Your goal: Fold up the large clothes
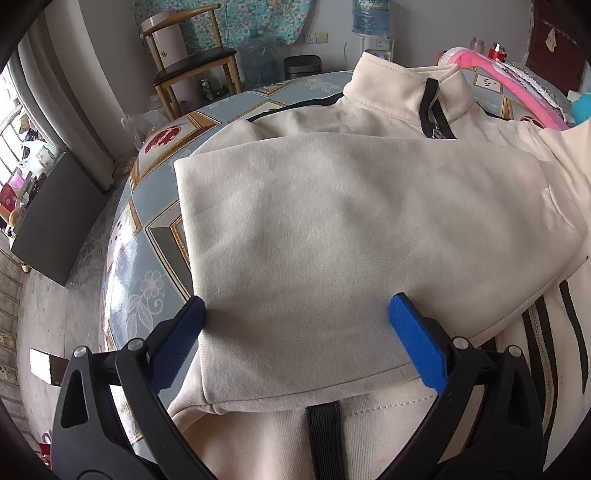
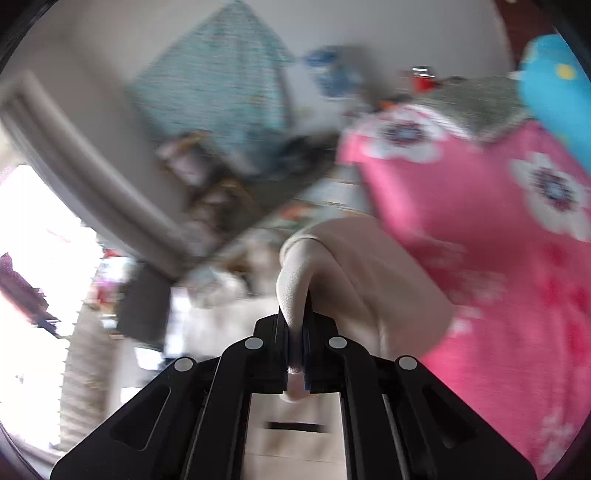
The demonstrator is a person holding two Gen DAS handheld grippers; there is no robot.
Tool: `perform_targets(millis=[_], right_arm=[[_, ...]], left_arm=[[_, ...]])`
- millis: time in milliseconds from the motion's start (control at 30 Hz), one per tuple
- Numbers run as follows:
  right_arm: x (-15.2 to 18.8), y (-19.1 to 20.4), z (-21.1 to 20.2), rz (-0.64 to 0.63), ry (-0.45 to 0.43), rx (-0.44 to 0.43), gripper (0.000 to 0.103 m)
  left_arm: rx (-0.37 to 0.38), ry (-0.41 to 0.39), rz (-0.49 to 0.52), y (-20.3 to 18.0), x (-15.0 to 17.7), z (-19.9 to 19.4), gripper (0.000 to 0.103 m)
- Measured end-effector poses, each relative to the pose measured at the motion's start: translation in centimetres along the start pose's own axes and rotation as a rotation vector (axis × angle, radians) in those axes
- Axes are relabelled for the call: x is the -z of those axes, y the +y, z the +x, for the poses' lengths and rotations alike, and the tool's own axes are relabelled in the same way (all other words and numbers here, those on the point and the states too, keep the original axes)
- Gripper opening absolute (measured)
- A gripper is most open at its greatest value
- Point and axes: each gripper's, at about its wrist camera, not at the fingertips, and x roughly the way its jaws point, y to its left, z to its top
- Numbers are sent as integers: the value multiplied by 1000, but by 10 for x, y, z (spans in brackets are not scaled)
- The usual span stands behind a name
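A cream zip-up jacket [image 1: 332, 229] with black trim lies on the round patterned table [image 1: 147, 266], collar [image 1: 402, 92] at the far side, one part folded across the body. My left gripper [image 1: 297, 332] is open just above the folded cloth, its blue pads [image 1: 417, 339] apart and holding nothing. In the right wrist view, which is blurred by motion, my right gripper [image 2: 295, 332] is shut on a fold of the cream jacket [image 2: 354, 273] and holds it lifted.
A pink flowered blanket [image 2: 498, 258] lies at the right, also in the left wrist view [image 1: 517, 88], with a blue object [image 2: 554, 92] beyond it. A wooden chair [image 1: 195, 62], a bin [image 1: 303, 66] and a water dispenser [image 1: 373, 29] stand behind the table.
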Motion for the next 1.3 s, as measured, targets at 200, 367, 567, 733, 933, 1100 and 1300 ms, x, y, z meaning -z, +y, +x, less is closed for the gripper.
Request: perform_targets(millis=[200, 367, 567, 733, 933, 1100, 1300], right_arm=[[-3, 103, 88, -98, 131, -185, 6], [39, 150, 208, -180, 319, -161, 9], [95, 155, 298, -209, 423, -61, 53], [109, 109, 263, -181, 337, -60, 53], [161, 35, 213, -228, 264, 183, 53], [203, -8, 194, -199, 254, 316, 53], [223, -24, 176, -166, 190, 342, 53]], left_arm=[[50, 8, -3, 7, 3, -8, 96], [118, -49, -5, 19, 24, -37, 96], [228, -112, -18, 33, 42, -72, 96], [332, -138, -64, 39, 34, -78, 95], [475, -56, -178, 33, -1, -47, 77], [508, 60, -243, 13, -19, -10, 54], [433, 99, -239, -2, -24, 6, 3]])
